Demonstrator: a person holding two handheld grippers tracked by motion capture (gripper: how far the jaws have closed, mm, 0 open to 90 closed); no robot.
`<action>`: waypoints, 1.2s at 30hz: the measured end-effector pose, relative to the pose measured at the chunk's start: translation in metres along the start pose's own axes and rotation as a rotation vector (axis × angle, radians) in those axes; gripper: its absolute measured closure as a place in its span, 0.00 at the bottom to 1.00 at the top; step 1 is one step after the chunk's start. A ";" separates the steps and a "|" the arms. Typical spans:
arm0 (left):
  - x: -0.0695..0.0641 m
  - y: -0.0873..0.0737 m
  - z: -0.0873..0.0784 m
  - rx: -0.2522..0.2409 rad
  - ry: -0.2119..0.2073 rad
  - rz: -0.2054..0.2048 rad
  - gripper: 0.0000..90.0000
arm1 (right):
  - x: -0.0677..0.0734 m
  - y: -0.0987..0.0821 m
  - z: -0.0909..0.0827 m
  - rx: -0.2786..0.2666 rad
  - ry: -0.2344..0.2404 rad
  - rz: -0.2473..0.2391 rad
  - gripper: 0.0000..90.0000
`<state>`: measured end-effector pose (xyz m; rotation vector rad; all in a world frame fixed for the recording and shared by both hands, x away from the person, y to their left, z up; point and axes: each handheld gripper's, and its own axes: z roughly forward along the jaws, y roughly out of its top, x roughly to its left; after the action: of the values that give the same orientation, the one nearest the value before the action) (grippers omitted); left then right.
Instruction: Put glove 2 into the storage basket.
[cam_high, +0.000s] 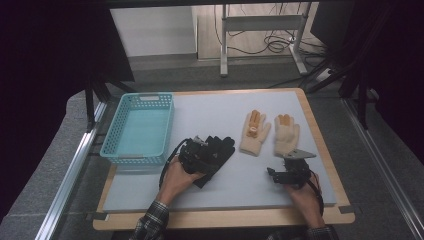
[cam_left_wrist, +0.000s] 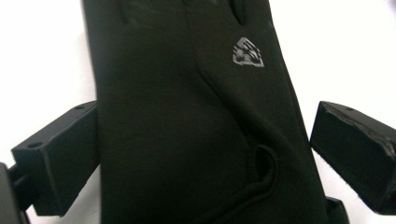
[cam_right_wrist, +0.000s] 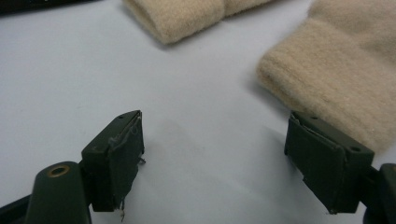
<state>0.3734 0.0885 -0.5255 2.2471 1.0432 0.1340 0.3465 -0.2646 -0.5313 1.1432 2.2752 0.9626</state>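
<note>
The black glove bears one small grey emblem; no lettering is legible. It lies mid-table between the spread jaws of the left gripper, fingertips cut off. Two cream gloves lie near the right gripper, jaws spread, empty. One blue basket stands left.

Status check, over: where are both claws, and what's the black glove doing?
Left claw open, jaws straddling the black glove. Right claw open, nothing held, just short of the right beige glove. Blue basket holds nothing. Nothing in the way.
</note>
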 end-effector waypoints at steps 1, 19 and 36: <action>0.000 0.000 0.000 0.000 0.000 0.000 0.00 | 0.000 0.000 0.000 0.000 0.000 0.000 0.22; -0.010 0.004 0.002 0.059 0.154 0.054 0.29 | 0.000 0.000 0.000 0.000 -0.001 0.000 0.22; -0.001 0.015 -0.015 0.036 0.130 0.023 0.71 | 0.000 0.000 0.000 0.002 -0.002 0.000 0.22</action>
<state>0.3775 0.0881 -0.5049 2.3089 1.0955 0.2771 0.3464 -0.2645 -0.5313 1.1439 2.2752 0.9596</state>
